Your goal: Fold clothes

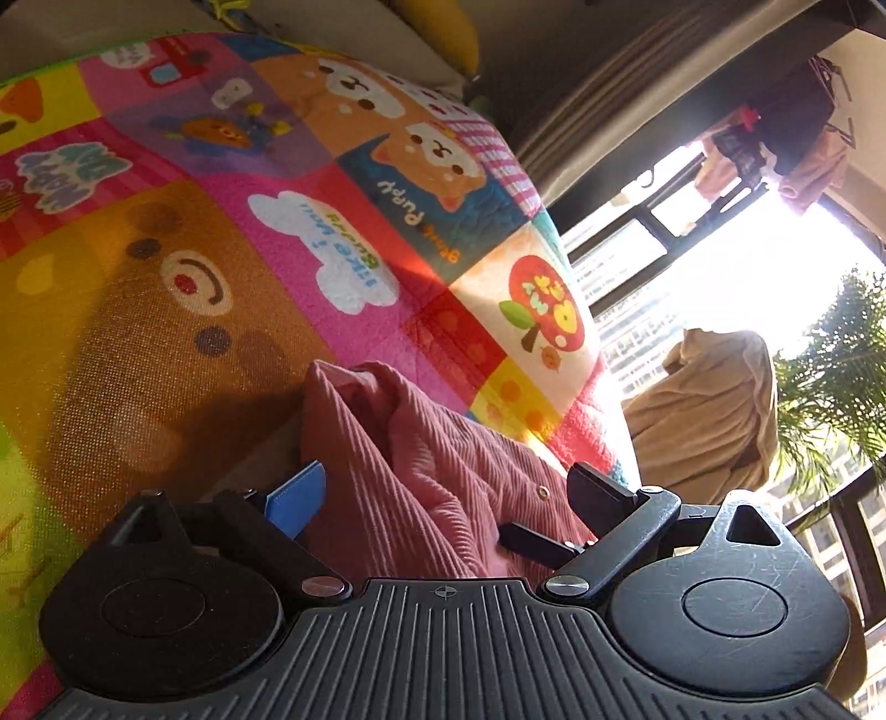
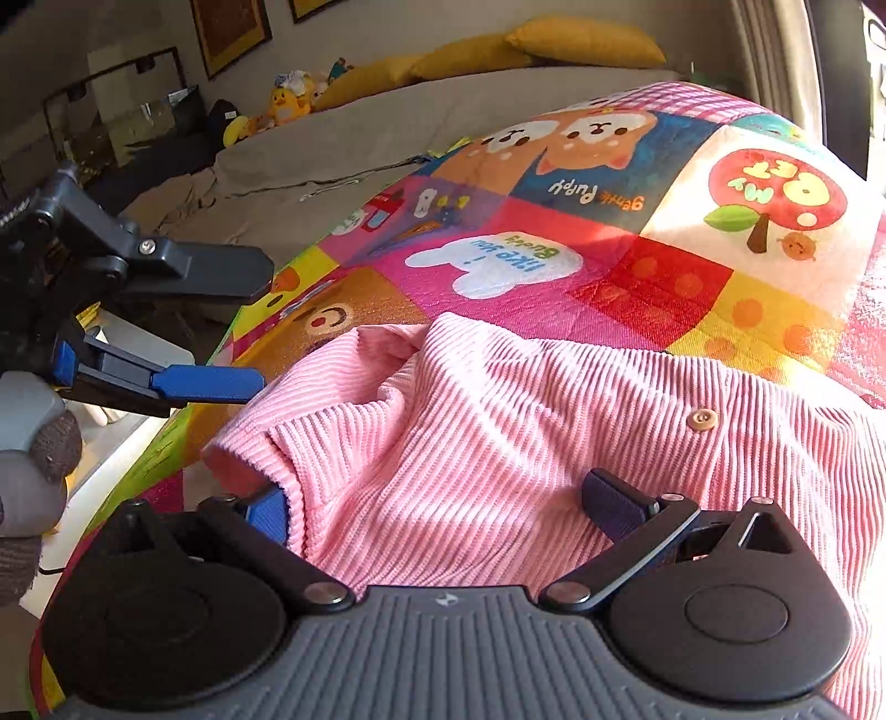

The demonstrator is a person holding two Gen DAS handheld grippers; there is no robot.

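A pink corduroy garment (image 2: pixel 498 421) with a small round button (image 2: pixel 700 418) lies rumpled on a colourful patchwork cartoon quilt (image 2: pixel 637 221). My right gripper (image 2: pixel 437 490) is open, its fingers spread wide with the garment's fabric bunched between them. At the left of the right wrist view, my left gripper (image 2: pixel 263 329) is open beside the garment's left edge, with nothing clamped. In the left wrist view the left gripper (image 1: pixel 448 476) faces the pink garment (image 1: pixel 421 454), a fold of which rises between its blue finger (image 1: pixel 299 498) and black finger (image 1: pixel 598 493).
Beyond the quilt (image 1: pixel 166 249) are a grey bed (image 2: pixel 387 133), yellow pillows (image 2: pixel 581 39) and plush toys (image 2: pixel 288 102). A bright window (image 1: pixel 720 266), a beige draped cloth (image 1: pixel 709 410), a plant (image 1: pixel 836 376) and hanging clothes (image 1: pixel 786 127) stand to the right. A gloved hand (image 2: pixel 33 471) holds the left gripper.
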